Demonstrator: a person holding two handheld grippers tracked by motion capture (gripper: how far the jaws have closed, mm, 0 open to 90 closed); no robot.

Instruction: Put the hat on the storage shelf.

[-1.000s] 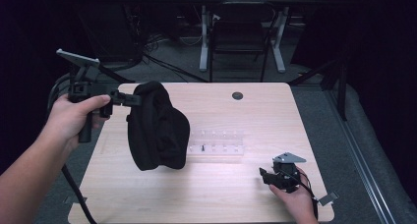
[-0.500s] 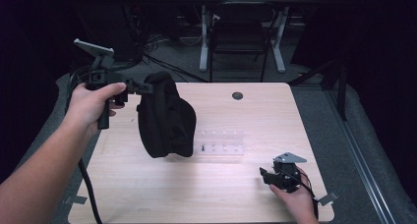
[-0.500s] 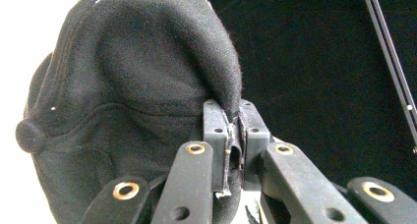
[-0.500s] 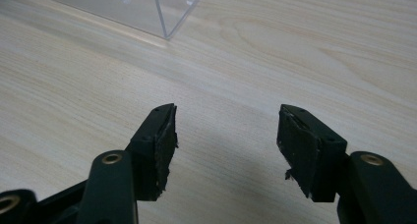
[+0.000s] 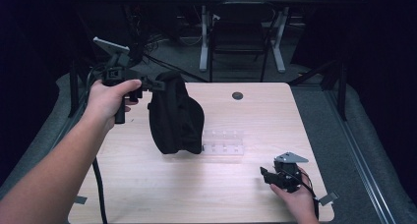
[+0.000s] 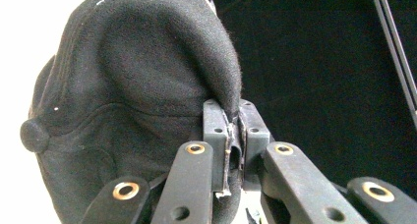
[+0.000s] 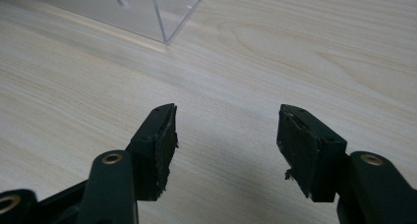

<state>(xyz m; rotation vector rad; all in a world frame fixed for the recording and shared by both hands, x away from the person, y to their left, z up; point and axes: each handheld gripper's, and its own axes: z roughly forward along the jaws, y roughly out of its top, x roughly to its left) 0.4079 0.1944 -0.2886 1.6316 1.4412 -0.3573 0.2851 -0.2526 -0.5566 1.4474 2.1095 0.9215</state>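
Note:
A black cap (image 5: 176, 115) hangs in the air over the left half of the wooden table (image 5: 246, 194). My left gripper (image 5: 157, 85) is shut on its edge. In the left gripper view the jaws pinch a fold of the black cap (image 6: 137, 96), whose top button faces left. My left gripper (image 6: 232, 135) holds it up at the table's back left. My right gripper (image 5: 265, 174) rests low near the front right corner. In the right gripper view my right gripper (image 7: 226, 135) stands open over bare wood, nothing between its pads.
A clear plastic rack (image 5: 223, 142) lies mid-table, just right of the hanging cap; its corner (image 7: 167, 13) shows ahead of the right jaws. A dark round hole (image 5: 237, 95) sits near the table's far edge. A black cable (image 5: 98, 184) trails down the left side.
My left hand has carried the cap away from me and to the right, higher over the table. The right hand and its gripper have stayed in place.

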